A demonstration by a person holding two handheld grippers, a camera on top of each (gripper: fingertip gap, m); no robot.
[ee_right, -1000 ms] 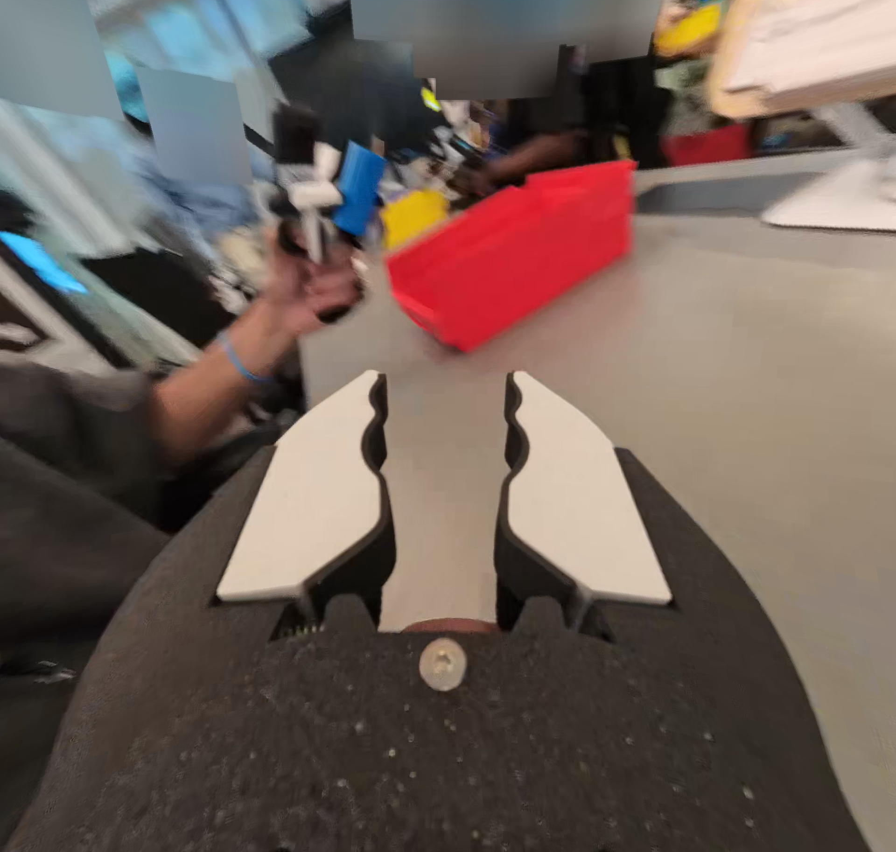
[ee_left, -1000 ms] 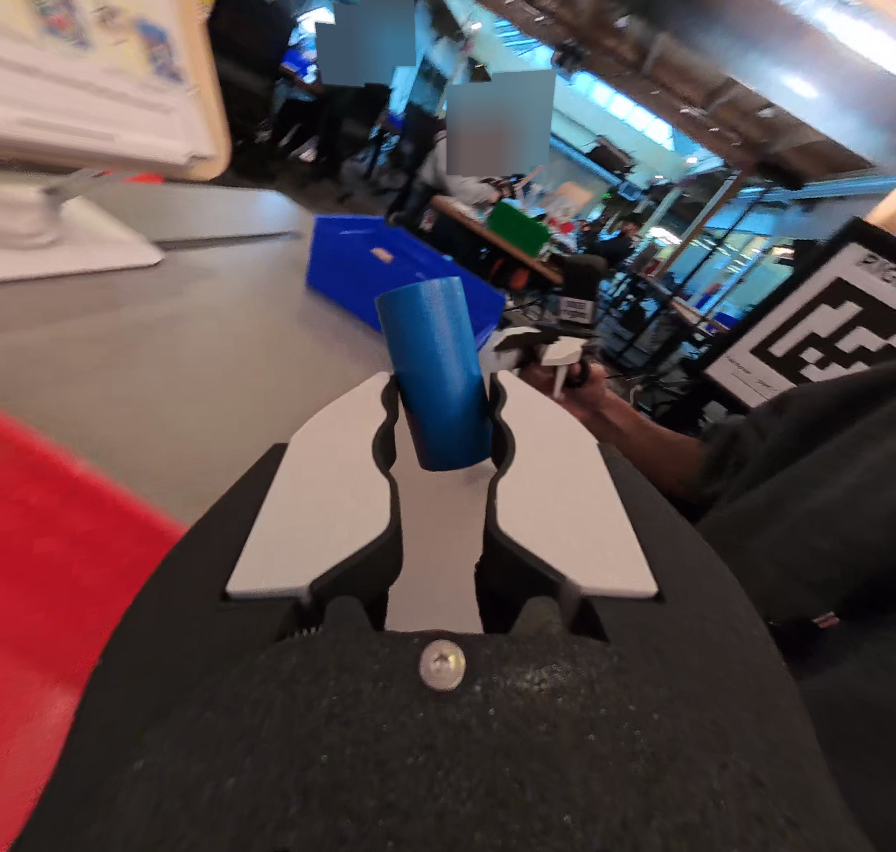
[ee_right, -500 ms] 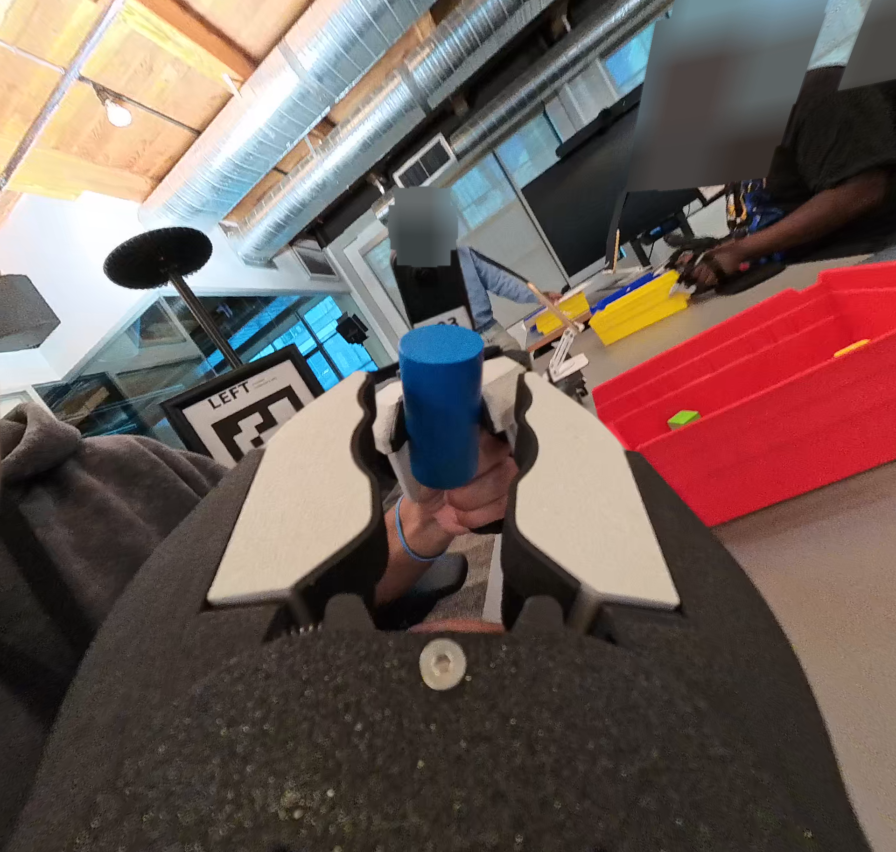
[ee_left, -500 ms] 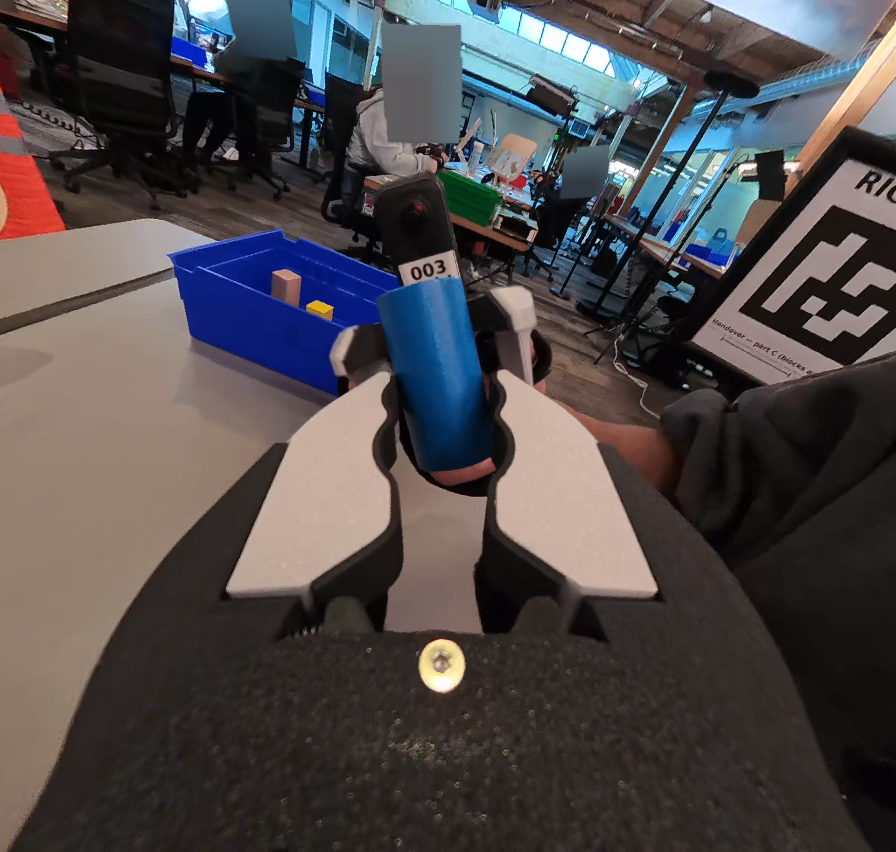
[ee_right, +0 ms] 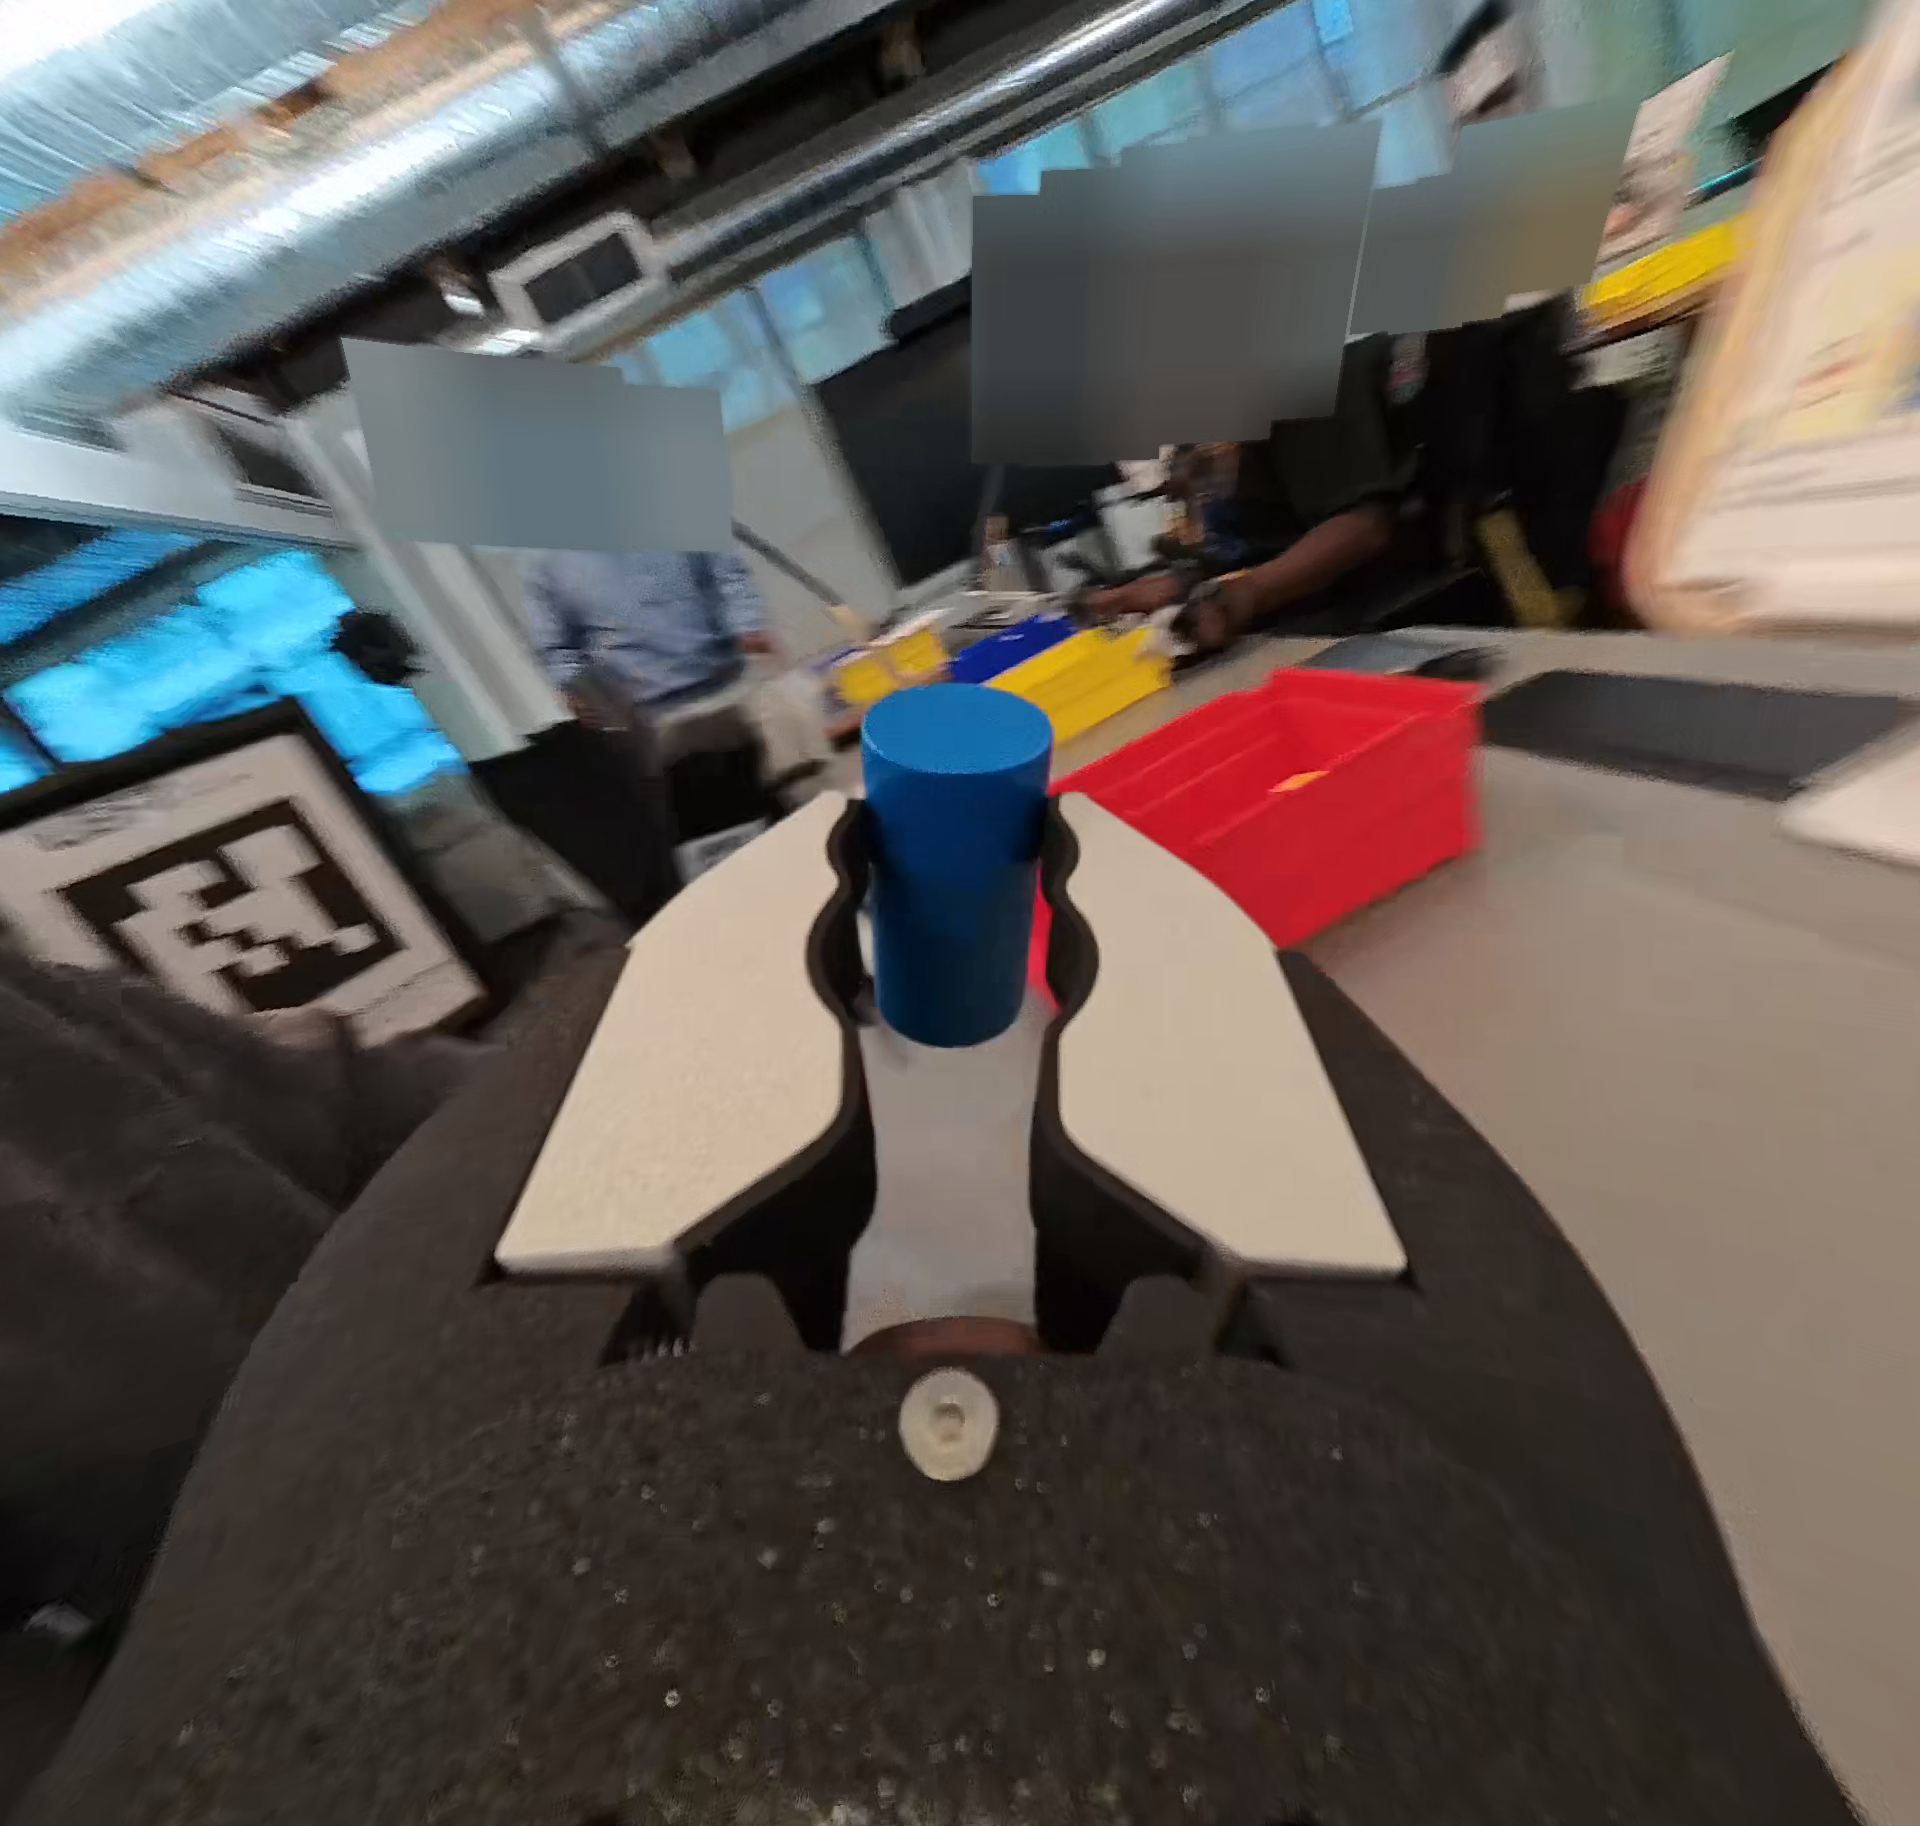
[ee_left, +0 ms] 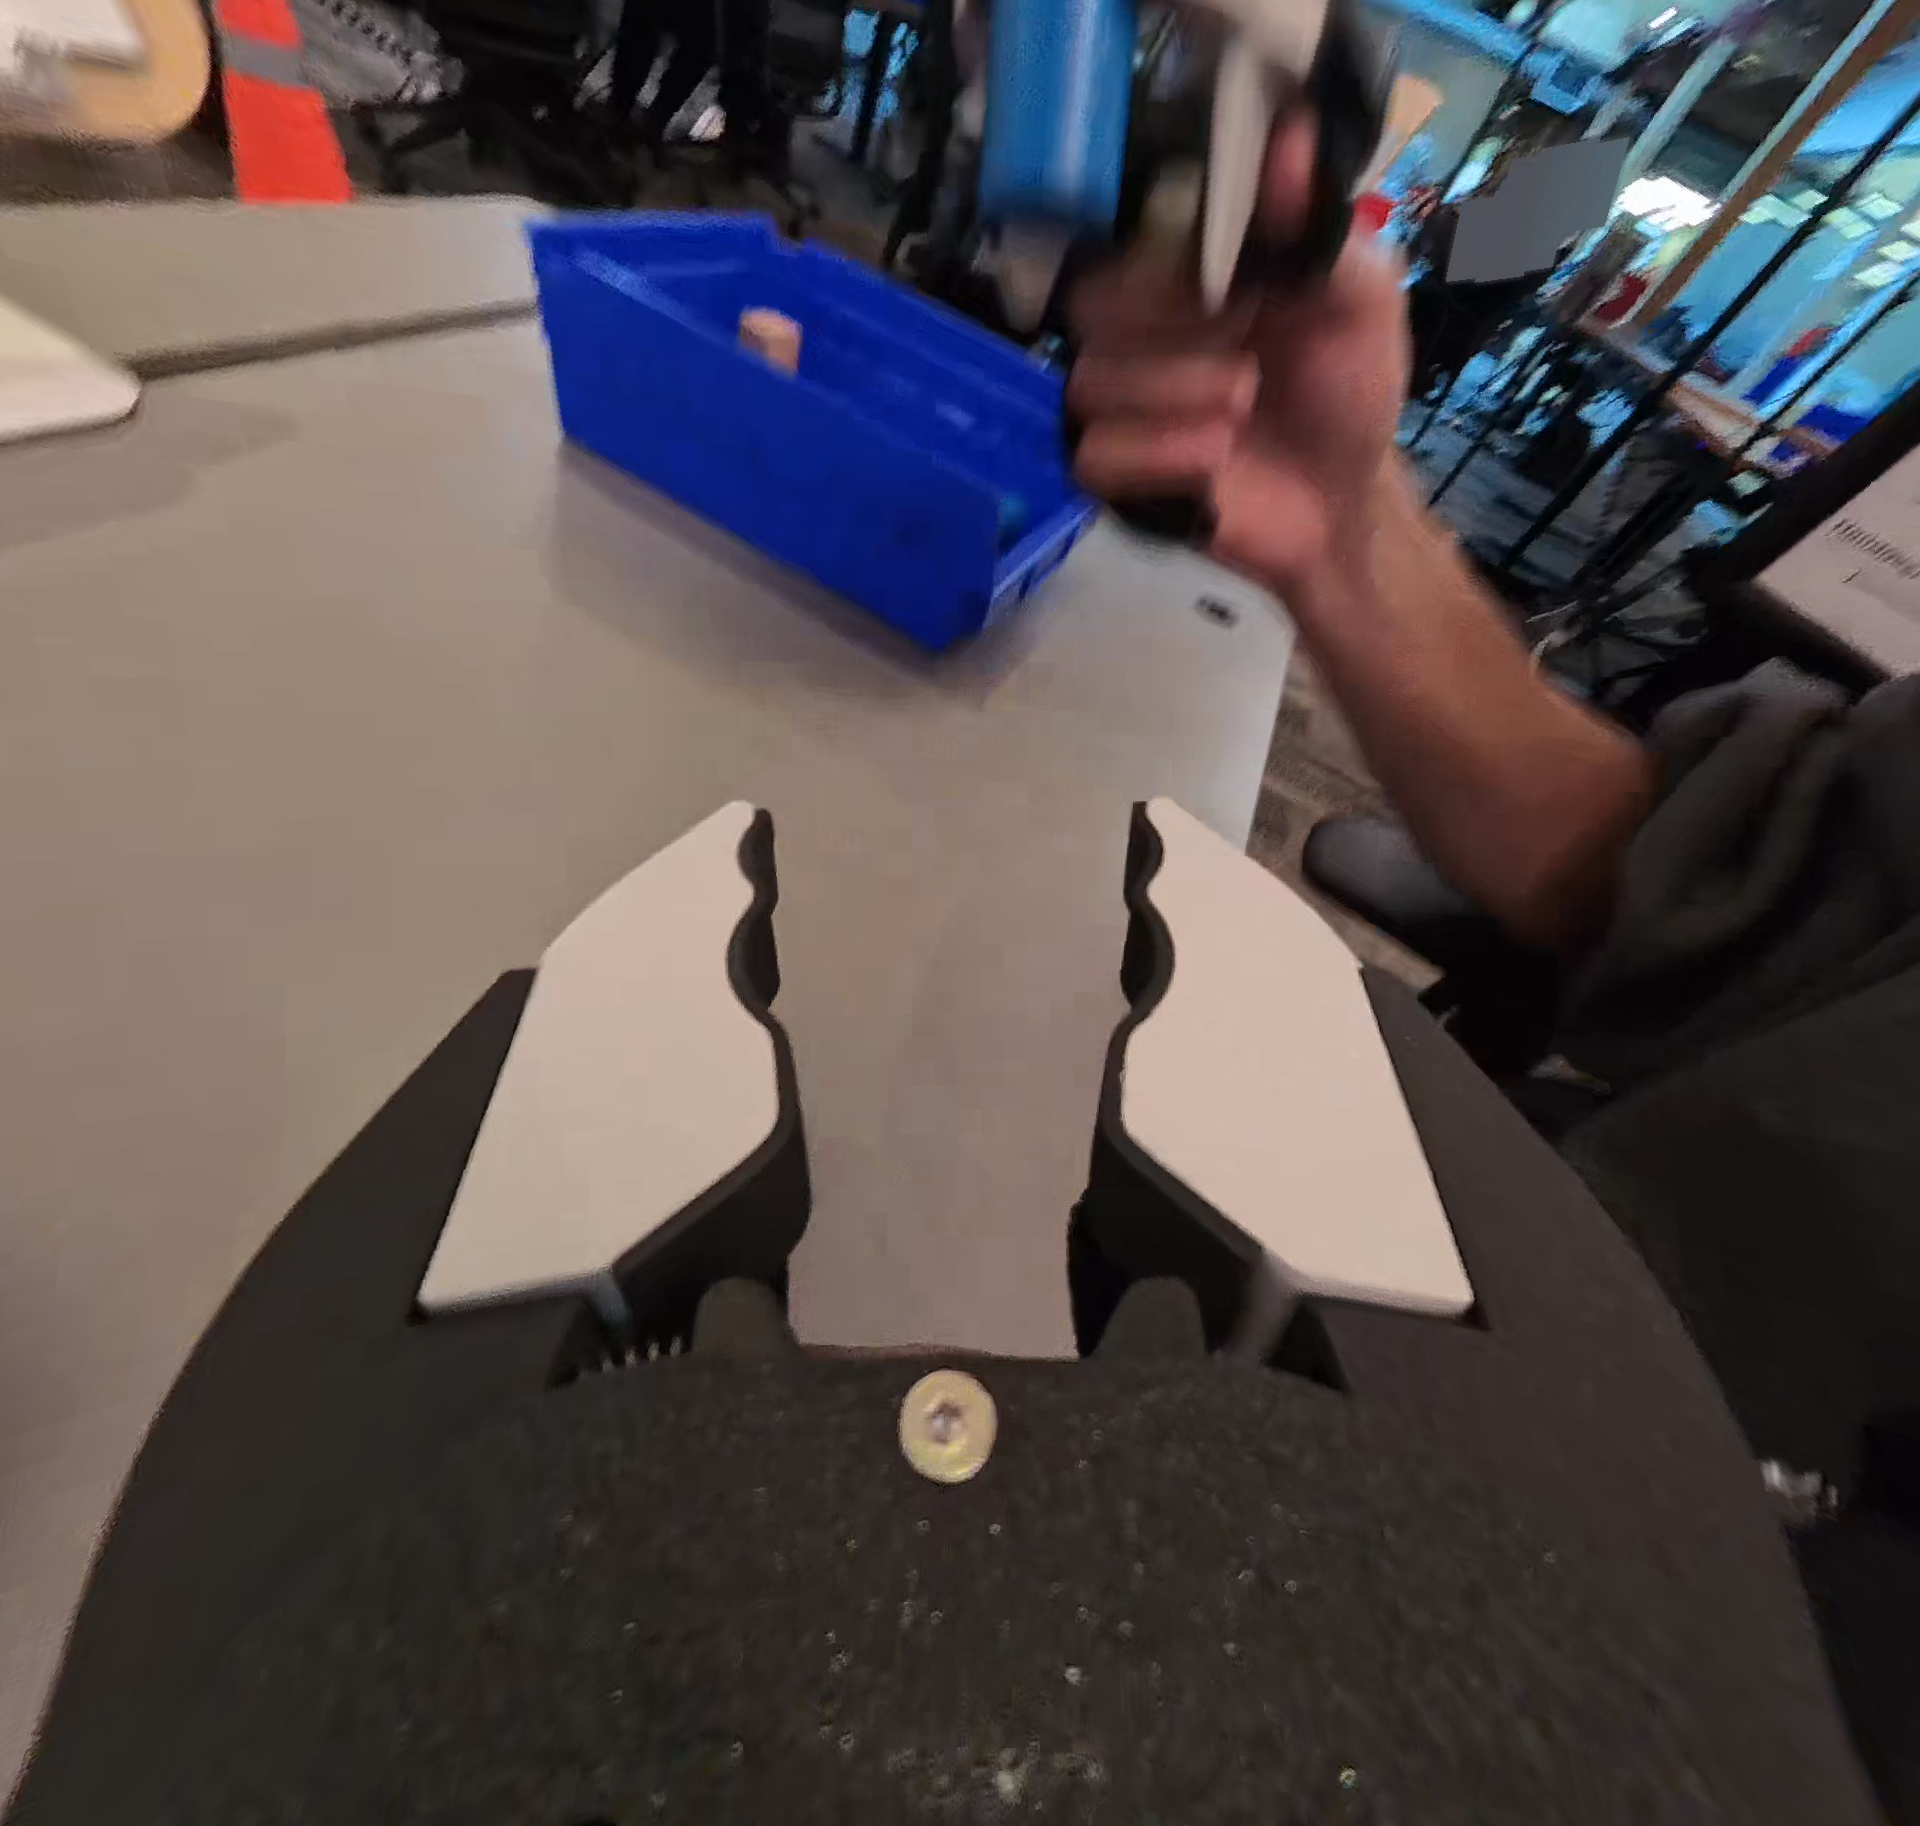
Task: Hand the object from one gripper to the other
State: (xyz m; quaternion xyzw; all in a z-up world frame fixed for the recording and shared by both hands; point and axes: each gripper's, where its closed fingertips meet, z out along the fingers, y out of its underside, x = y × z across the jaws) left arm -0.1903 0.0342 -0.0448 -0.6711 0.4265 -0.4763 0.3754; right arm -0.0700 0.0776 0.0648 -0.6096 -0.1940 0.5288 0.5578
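Observation:
The blue cylinder (ee_right: 951, 872) stands upright between the fingertips of my right gripper (ee_right: 948, 841), which is shut on it. In the left wrist view the same cylinder (ee_left: 1049, 62) shows blurred at the top, held by the right gripper (ee_left: 1122, 93) in a person's hand (ee_left: 1236, 426), above and beyond the blue bin. My left gripper (ee_left: 951, 831) is open and empty, low over the grey table (ee_left: 312, 737).
A blue bin (ee_left: 790, 426) with a small tan block sits on the table ahead of the left gripper. A red bin (ee_right: 1309, 800) sits to the right of the right gripper. A board with a black-and-white marker (ee_right: 239, 903) stands at left. People sit at desks behind.
My left gripper let go of the blue cylinder and opened. My right gripper shut on it and carried it up and away. The left gripper drew back and now sits lower over the table.

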